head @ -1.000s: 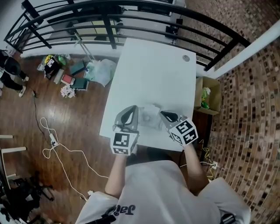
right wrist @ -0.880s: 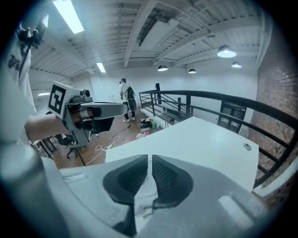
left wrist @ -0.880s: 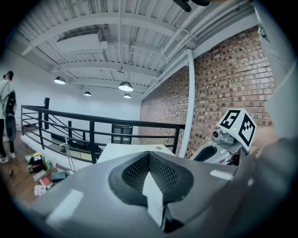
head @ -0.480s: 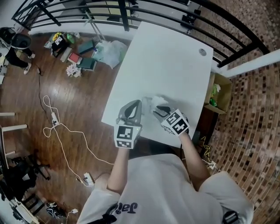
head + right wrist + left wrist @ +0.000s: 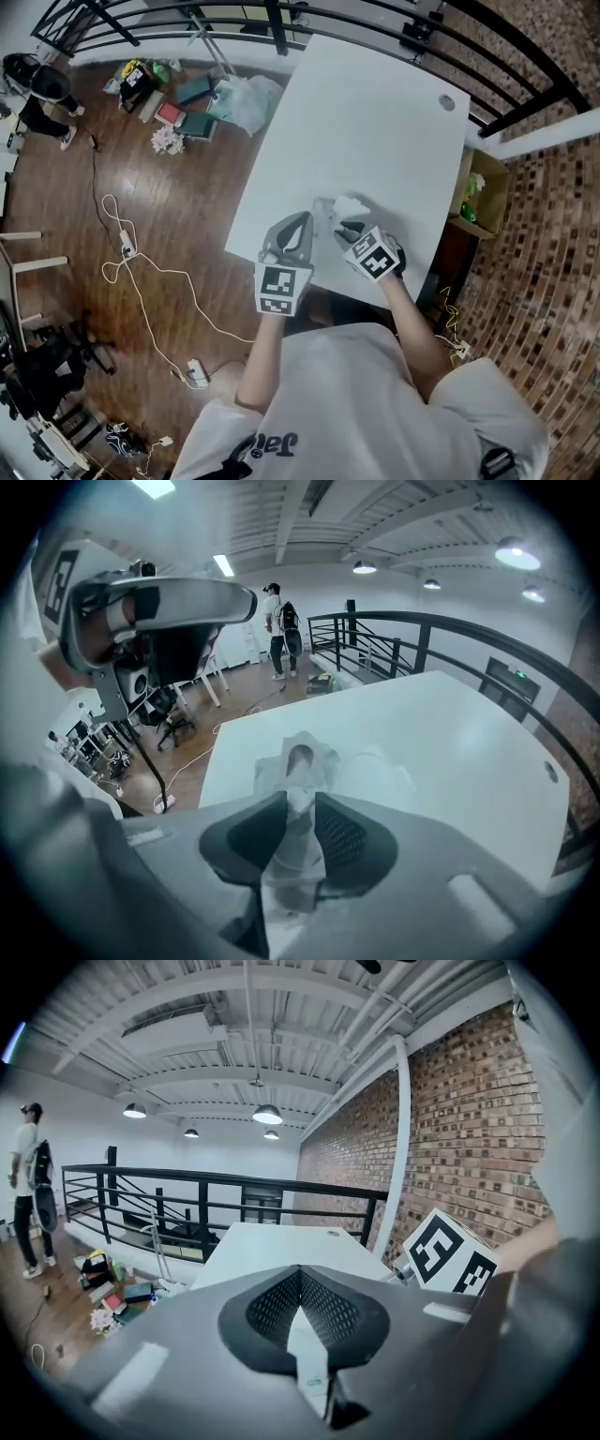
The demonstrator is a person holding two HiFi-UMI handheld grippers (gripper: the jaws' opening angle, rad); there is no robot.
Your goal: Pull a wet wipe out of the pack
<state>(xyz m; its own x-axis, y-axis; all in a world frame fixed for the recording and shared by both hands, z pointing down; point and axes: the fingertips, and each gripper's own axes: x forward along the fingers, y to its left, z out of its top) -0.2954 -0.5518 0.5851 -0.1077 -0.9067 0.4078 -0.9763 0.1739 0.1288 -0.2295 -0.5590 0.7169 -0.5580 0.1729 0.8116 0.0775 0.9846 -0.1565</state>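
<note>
The wet wipe pack (image 5: 349, 205) lies crumpled on the white table (image 5: 375, 122) near its front edge. A wipe (image 5: 298, 829) sticks up from the pack's opening (image 5: 299, 756). My right gripper (image 5: 345, 228) points steeply down over it; in the right gripper view (image 5: 302, 806) the jaws are closing with the wipe between them, pads not clearly pressing. My left gripper (image 5: 302, 221) hangs just left of the pack. In the left gripper view (image 5: 301, 1277) it is shut on a thin white strip (image 5: 312, 1372) with a green mark. Whether that strip belongs to the pack I cannot tell.
A black railing (image 5: 356, 23) runs behind the table. Books and bags (image 5: 192, 98) and cables (image 5: 122, 253) lie on the wooden floor to the left. A cardboard box (image 5: 483, 192) stands to the right. A person (image 5: 28, 1190) stands far off.
Both grippers have come down toward the table. The right gripper has dropped further and tipped downward, ending over the pack's opening.
</note>
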